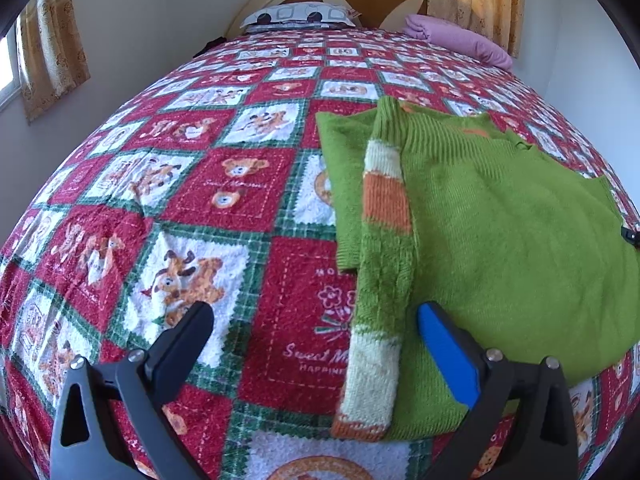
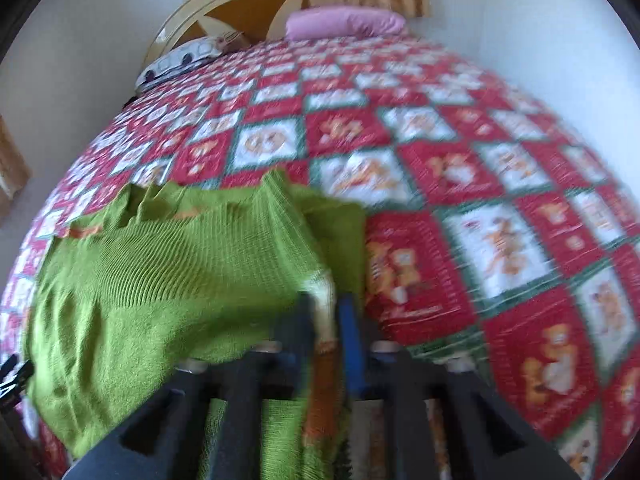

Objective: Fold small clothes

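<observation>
Green sweater (image 1: 520,232) on patterned quilt (image 1: 224,188), striped sleeve (image 1: 384,280) folded across. Left gripper (image 1: 316,332) released, empty; right gripper (image 2: 326,320) apparently grasping the sleeve, though blurred. Pillows (image 1: 460,38) beyond.

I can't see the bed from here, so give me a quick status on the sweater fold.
Left gripper open, empty. Right gripper around the striped sleeve; grip unclear through blur. Green sweater flat on quilt, one sleeve folded in. Nothing in the way.
</observation>
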Available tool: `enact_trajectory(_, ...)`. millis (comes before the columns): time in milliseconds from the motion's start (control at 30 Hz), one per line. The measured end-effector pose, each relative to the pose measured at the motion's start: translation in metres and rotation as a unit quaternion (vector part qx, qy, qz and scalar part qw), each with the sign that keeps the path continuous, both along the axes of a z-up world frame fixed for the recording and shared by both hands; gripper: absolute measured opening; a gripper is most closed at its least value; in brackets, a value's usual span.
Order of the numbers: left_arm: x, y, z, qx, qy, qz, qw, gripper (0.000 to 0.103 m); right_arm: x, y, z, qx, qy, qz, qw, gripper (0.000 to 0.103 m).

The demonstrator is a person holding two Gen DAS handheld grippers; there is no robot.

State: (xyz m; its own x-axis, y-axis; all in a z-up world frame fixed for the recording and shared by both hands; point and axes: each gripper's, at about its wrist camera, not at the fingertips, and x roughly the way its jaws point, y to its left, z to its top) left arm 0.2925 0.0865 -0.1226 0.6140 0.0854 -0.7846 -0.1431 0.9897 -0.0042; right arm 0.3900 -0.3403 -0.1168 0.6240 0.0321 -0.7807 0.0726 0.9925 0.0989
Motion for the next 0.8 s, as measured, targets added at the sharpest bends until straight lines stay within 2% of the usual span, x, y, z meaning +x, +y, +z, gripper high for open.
enact_trajectory(67,-0.004,0.002,0.003,0.0,-0.003,0.002,1.0,0.103,-0.009,0.005,0.016,-0.018,-0.031,0.0,0.999,0.051)
enact_trajectory(133,-0.011,0.006,0.006,0.0,-0.008,0.007,0.9999,0.103,-0.016,0.016,0.028,-0.023,-0.044,0.018,0.999,0.051)
enact_trajectory(267,-0.016,0.022,0.014,0.002,-0.02,0.02,0.9996,0.103,-0.035,0.079,0.046,-0.02,-0.053,0.125,0.991,0.052)
enact_trajectory(333,-0.011,0.032,0.017,0.001,-0.02,0.024,0.9995,0.103,-0.051,0.121,0.046,-0.033,-0.058,0.187,0.98,0.055)
enact_trajectory(433,-0.002,0.047,0.02,-0.013,-0.019,0.035,0.9991,0.103,-0.082,0.185,0.035,-0.049,-0.056,0.279,0.957,0.057)
enact_trajectory(567,0.012,0.064,0.023,-0.062,-0.018,0.029,0.9975,0.103,-0.124,0.251,0.01,-0.092,-0.052,0.363,0.926,0.057)
enact_trajectory(700,0.033,0.072,0.026,-0.115,-0.024,0.021,0.9929,0.103,-0.15,0.288,-0.003,-0.131,-0.067,0.41,0.9,0.057)
enact_trajectory(800,0.054,0.066,0.021,-0.151,-0.012,-0.004,0.9885,0.103,-0.155,0.303,-0.006,-0.152,-0.075,0.42,0.891,0.058)
